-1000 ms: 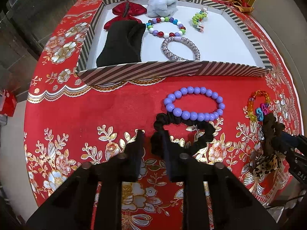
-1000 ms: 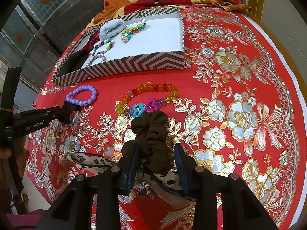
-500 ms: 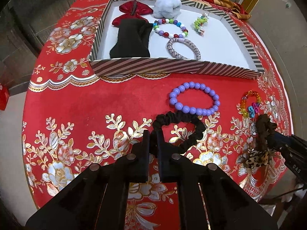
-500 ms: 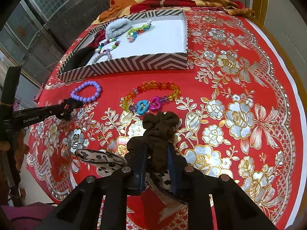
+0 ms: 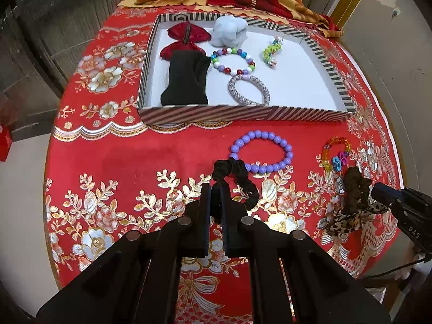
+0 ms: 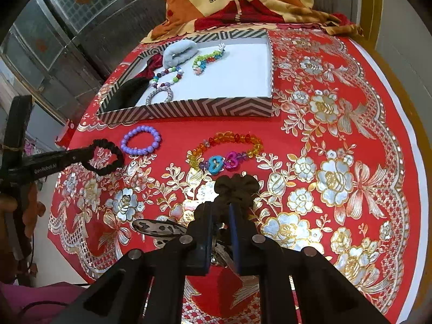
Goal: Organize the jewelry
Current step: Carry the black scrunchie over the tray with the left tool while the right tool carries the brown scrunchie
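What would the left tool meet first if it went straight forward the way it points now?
Probably the purple bead bracelet, just beyond the black scrunchie that the left tool grips; then the striped tray. Depth is uncertain.

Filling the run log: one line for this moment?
left gripper: shut on black scrunchie | right gripper: shut on brown scrunchie | box: part-filled

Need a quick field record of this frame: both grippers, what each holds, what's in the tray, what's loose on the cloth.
left hand-held gripper: shut on black scrunchie
right hand-held gripper: shut on brown scrunchie
tray: striped walls, white floor
in tray: red bow, black cloth, grey scrunchie, multicolour bead bracelet, silver bracelet, green charm bracelet
loose on cloth: purple bead bracelet, rainbow bracelet, leopard-print bow
surface: red floral tablecloth
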The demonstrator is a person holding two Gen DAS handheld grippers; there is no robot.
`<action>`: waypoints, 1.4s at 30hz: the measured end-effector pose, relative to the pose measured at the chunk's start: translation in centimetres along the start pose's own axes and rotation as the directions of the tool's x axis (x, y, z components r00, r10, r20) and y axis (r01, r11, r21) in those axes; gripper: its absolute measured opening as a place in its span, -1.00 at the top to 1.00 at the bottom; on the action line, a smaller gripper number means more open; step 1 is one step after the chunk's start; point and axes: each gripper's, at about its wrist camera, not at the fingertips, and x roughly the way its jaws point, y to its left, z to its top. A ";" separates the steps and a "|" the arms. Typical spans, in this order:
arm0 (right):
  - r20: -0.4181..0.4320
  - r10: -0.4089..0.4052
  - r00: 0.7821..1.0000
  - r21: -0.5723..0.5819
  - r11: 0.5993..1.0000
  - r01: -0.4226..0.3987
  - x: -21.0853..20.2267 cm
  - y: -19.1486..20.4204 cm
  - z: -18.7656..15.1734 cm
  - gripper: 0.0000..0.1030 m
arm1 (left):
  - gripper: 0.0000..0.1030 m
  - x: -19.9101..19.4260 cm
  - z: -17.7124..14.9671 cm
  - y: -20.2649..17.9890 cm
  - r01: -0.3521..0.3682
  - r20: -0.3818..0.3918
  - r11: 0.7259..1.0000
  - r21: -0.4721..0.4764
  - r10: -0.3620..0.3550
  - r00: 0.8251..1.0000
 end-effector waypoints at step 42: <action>0.046 0.064 0.997 0.008 0.998 -0.065 -0.7 0.6 1.5 0.71 | 0.89 -2.2 1.5 -1.6 0.042 0.025 0.999 0.009 -0.042 0.999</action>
